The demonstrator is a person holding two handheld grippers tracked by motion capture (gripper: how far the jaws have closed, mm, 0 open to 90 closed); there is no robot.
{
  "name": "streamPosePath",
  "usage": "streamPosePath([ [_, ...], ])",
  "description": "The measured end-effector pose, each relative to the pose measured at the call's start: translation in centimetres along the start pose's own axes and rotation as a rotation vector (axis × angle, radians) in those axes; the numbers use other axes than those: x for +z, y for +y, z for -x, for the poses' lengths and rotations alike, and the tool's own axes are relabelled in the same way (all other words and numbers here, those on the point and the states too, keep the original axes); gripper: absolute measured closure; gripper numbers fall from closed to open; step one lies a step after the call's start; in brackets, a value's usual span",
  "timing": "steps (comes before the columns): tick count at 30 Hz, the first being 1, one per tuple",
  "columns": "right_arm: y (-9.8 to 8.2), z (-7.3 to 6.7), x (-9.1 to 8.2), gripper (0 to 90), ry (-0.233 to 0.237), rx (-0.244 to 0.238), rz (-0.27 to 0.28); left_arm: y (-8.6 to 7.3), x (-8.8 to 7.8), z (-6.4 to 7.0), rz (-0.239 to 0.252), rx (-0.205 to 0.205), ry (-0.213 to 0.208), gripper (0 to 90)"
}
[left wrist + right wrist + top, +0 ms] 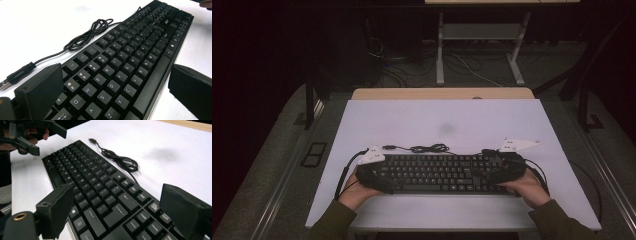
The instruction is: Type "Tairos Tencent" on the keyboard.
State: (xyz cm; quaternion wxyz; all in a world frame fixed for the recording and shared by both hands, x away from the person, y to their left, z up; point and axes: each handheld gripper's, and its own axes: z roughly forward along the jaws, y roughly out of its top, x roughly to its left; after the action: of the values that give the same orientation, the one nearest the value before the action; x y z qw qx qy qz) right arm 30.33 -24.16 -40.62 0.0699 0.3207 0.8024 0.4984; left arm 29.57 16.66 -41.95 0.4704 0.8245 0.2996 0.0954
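A black full-size plastic keyboard [439, 173] lay near the front edge of the white worktop [452, 120], its cord loosely coiled behind. The left gripper [373, 176] and right gripper [507, 169] straddled its ends, jaws wide, neither yet clamped; the lift apparently remained undone.

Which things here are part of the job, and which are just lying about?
In the job: keyboard, its coiled USB cable, left gripper and right gripper, both open astride the keyboard's ends.

Lying about: white board, dark smudge, table frame behind.
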Motion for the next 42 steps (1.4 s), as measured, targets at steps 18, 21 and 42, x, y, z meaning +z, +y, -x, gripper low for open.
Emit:
streamPosePath([
  [18,1.2,-0.6,2.2,13.5,0.035,-0.022,-0.01,0.0,0.1,0.1,-0.001,0.004,0.001,0.0],
  [21,1.4,-0.8,2.5,13.7,0.038,-0.025,-0.012,0.0,0.1,0.1,0.0,0.004,0.0,0.0],
  [42,2.2,-1.6,4.6,17.6,0.06,-0.036,-0.032,0.0,0.1,0.1,0.0,0.006,0.0,0.0],
])
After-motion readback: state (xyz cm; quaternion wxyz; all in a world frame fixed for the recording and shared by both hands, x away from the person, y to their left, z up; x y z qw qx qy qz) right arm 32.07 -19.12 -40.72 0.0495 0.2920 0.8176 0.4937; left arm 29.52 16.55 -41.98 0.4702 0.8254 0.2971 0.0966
